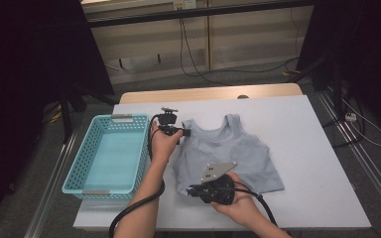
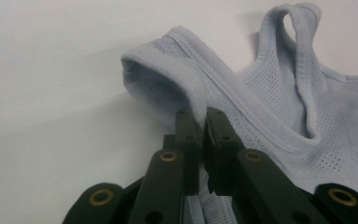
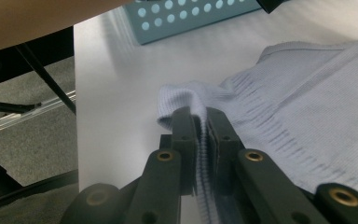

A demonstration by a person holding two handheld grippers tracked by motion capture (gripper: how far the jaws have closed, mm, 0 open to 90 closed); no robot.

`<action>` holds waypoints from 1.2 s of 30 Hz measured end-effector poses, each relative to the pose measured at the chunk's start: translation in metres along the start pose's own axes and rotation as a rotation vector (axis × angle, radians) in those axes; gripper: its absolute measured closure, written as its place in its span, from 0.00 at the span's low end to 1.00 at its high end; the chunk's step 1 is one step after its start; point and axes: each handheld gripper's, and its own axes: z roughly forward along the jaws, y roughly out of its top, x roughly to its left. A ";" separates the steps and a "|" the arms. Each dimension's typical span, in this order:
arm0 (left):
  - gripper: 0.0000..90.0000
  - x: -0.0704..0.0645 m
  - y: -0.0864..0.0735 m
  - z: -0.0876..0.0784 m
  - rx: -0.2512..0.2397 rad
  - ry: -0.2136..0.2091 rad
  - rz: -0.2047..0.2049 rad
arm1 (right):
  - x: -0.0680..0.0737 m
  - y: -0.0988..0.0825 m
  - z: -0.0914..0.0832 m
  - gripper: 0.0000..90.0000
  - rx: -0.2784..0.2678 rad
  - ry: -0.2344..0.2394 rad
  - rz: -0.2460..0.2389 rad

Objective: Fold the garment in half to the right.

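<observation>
A pale blue knitted tank top lies flat on the white table, straps toward the far edge. My left gripper is shut on the top's left shoulder strap, whose ribbed band is pinched between the jaws and lifted slightly off the table. My right gripper is shut on the bottom left corner of the hem; the fabric bunches up between its black jaws. Both hands hold the garment along its left side.
A light blue perforated basket stands empty at the left of the table, close to my left hand; its wall is in the right gripper view too. The table's left edge drops to grey floor with metal rails. Cables run across the floor behind.
</observation>
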 end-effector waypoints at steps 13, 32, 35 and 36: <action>0.95 0.009 0.003 -0.016 0.010 0.022 -0.014 | 0.005 0.007 0.009 0.93 -0.017 0.024 -0.007; 0.95 0.010 0.007 -0.027 0.034 0.061 -0.006 | 0.008 0.012 0.010 0.93 -0.025 0.033 -0.019; 0.95 0.011 0.007 -0.029 0.034 0.066 -0.009 | 0.009 0.012 0.012 0.93 -0.026 0.036 -0.019; 0.95 0.012 0.007 -0.030 0.035 0.072 -0.008 | 0.009 0.013 0.012 0.93 -0.026 0.037 -0.021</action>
